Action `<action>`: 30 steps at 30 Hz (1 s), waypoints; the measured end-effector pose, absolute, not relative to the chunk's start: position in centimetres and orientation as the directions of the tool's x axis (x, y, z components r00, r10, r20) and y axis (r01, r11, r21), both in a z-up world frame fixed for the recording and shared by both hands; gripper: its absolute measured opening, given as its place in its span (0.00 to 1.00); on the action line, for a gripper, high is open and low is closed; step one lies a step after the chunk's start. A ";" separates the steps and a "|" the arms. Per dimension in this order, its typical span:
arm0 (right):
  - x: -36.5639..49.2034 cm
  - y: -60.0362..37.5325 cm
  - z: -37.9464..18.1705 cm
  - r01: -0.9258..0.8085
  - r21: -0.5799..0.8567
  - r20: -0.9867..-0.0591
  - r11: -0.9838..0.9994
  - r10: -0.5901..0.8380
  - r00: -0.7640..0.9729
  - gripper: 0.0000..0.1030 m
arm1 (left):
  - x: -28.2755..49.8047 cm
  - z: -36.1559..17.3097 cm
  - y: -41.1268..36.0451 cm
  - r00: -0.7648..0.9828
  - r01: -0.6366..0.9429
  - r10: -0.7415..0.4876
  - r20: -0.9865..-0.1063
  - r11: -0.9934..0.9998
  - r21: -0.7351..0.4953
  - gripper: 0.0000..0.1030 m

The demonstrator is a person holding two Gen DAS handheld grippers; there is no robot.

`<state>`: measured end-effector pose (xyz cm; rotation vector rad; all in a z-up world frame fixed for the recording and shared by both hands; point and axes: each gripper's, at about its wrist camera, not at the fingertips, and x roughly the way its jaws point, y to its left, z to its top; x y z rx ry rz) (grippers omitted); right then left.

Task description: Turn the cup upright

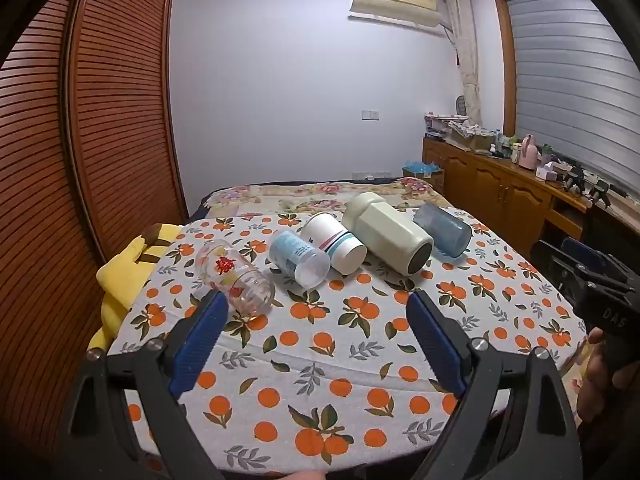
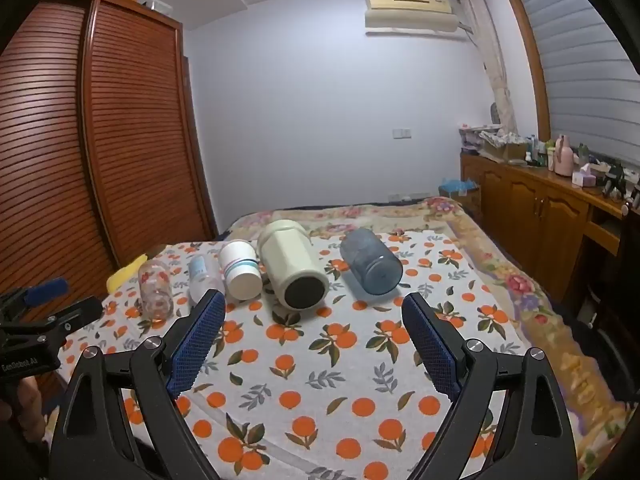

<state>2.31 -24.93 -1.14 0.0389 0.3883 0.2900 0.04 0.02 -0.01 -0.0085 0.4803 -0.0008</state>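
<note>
**Five cups on their sides, both grippers spread**

Hovering low over the orange-print cloth [image 1: 320, 344], the left gripper [image 1: 318, 306] has its jaws spread wide, nothing between the ribbed blue pads [image 1: 200, 344]. The right gripper [image 2: 312, 308] hangs likewise, jaws apart and holding nothing, its pads [image 2: 434, 350] showing a fine grid texture on black angular arms.

Beyond the fingertips five cups lie toppled in a row on the cloth. Nearest the left gripper's left pad is a clear glass cup [image 1: 236, 278] with red and yellow print, its thick base toward the camera. Next comes a frosted plastic cup [image 1: 298, 258] with a pale blue label, touching a white cup [image 1: 334, 246] banded in teal and pink. Beside that lies a large cream bottle-shaped cup [image 1: 386, 236], faceted, with a dark round base. Farthest right is a translucent blue-grey cup [image 2: 372, 264], set apart from the cream one.

A yellow plush toy [image 1: 124, 272] sits at the cloth's left edge. A slatted wooden wardrobe [image 1: 100, 100] stands left; a cluttered wooden sideboard [image 2: 532, 204] runs along the right wall.
</note>
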 end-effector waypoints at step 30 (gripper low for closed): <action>2.2 -24.8 -1.2 -0.270 0.098 -0.361 0.958 0.287 0.887 0.89 | -0.7 1.2 -0.2 0.904 -0.002 0.004 -0.427 1.000 0.006 0.89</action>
